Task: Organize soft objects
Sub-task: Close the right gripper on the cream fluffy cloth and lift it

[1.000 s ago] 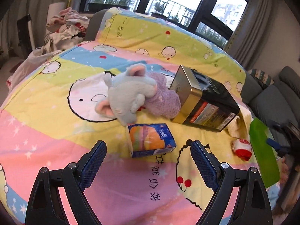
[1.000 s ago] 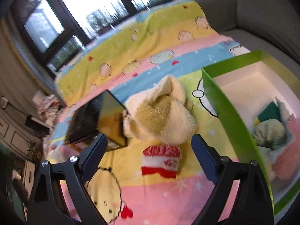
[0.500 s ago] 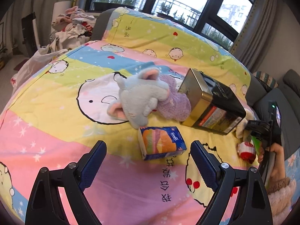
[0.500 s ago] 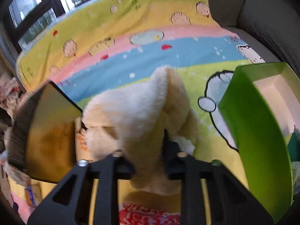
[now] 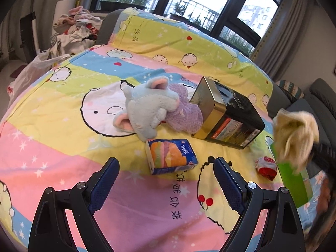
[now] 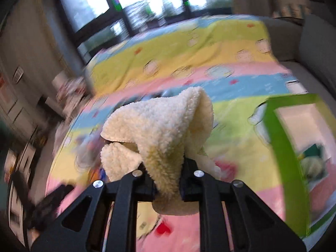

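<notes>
My right gripper is shut on a cream fleece cloth and holds it in the air above the bed, left of the green box. The cloth also shows blurred at the right of the left wrist view. My left gripper is open and empty above the quilt, just short of a blue tissue pack. A grey-blue plush elephant lies on a purple knitted item. A red and white sock lies near the box.
A black and gold tin lies on its side beside the purple item. The green box holds several soft items. A pile of clothes sits beyond the bed's far left. A grey sofa stands at the right.
My right gripper closed on the cream cloth and lifted it off the quilt, swinging up and back. The left gripper stayed open and drew back a little.
</notes>
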{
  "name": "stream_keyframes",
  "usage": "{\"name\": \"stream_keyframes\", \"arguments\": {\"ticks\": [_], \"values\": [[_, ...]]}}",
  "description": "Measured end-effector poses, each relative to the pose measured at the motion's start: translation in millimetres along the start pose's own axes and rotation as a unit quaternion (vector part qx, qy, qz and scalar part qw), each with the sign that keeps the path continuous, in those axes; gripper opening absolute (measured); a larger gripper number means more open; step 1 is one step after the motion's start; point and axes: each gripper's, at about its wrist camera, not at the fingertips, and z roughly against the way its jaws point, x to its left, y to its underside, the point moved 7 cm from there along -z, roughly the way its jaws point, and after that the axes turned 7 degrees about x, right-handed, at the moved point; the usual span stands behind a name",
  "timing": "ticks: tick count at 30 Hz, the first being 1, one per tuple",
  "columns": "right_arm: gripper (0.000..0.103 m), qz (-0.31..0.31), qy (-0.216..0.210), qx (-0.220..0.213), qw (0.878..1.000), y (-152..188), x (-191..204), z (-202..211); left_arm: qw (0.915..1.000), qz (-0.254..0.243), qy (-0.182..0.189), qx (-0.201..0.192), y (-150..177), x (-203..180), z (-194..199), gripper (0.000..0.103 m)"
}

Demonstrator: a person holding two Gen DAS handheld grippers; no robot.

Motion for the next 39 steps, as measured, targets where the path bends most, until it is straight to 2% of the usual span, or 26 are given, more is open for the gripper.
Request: {"name": "stream_keyframes", "arguments": {"ticks": [4, 6, 9, 11, 14, 15, 17, 19, 21, 23, 27, 31, 33, 35, 37, 39], "values": [[0.018, 0.039, -0.032, 0.077, 0.996, 43.3, 41.3, -45.2, 0.9999, -0.006, 0.004, 0.008, 5.5, -6.8, -1.5, 0.091], [0.018, 0.058, -0.022, 0.115, 0.991, 56.6, 51.4, -73.5, 0.9999, -0.008, -0.004, 0.011, 8.0, -7.7, -3.6, 0.091], [0.018, 0.084, -0.012, 0.136, 0.987, 66.1, 58.3, -97.8, 0.9997, -0.017, -0.014, 0.015, 10.6, -9.4, -6.5, 0.091], [0.030, 0.088, -0.002, 0.141, 0.986, 67.6, 58.2, -102.2, 0.9996, -0.018, -0.016, 0.014, 11.1, -10.2, -7.0, 0.091], [0.053, 0.070, -0.027, 0.125, 0.989, 55.6, 52.8, -88.7, 0.9996, -0.022, -0.008, 0.018, 12.1, -12.5, -7.0, 0.091], [0.064, 0.062, -0.035, 0.117, 0.991, 51.5, 49.3, -81.3, 0.9995, -0.023, -0.004, 0.019, 12.6, -14.3, -6.6, 0.091], [0.069, 0.047, -0.053, 0.091, 0.993, 43.1, 42.5, -65.9, 0.9994, -0.027, 0.007, 0.020, 13.8, -19.7, -5.8, 0.091], [0.079, 0.036, -0.065, 0.065, 0.995, 34.7, 36.3, -52.9, 0.9990, -0.031, 0.023, 0.024, 16.1, -26.3, -6.2, 0.091], [0.082, 0.020, -0.073, 0.046, 0.996, 29.0, 29.9, -50.2, 0.9975, -0.036, 0.048, 0.036, 20.8, -36.1, -8.8, 0.091], [0.082, 0.003, -0.075, 0.054, 0.996, 28.6, 26.2, -57.3, 0.9955, -0.043, 0.068, 0.050, 26.7, -46.4, -12.5, 0.091], [0.082, -0.014, -0.094, 0.087, 0.992, 38.9, 26.1, -70.3, 0.9930, -0.072, 0.071, 0.061, 35.3, -64.0, -20.6, 0.091], [0.082, -0.024, -0.114, 0.112, 0.987, 45.8, 31.0, -82.9, 0.9876, -0.067, 0.105, 0.096, 47.0, -76.9, -36.6, 0.091], [0.081, -0.029, -0.112, 0.127, 0.985, 50.0, 32.3, -93.7, 0.9845, -0.064, 0.120, 0.111, 51.7, -82.2, -44.1, 0.082], [0.076, -0.034, -0.112, 0.141, 0.983, 55.1, 30.4, -101.9, 0.9836, -0.063, 0.119, 0.121, 55.3, -84.2, -50.9, 0.075], [0.066, -0.038, -0.117, 0.158, 0.980, 60.5, 30.5, -108.8, 0.9830, -0.057, 0.118, 0.129, 58.9, -83.8, -58.2, 0.066], [0.064, -0.046, -0.123, 0.168, 0.977, 66.6, 32.2, -114.3, 0.9831, -0.058, 0.114, 0.131, 60.6, -84.4, -62.8, 0.057]]}}
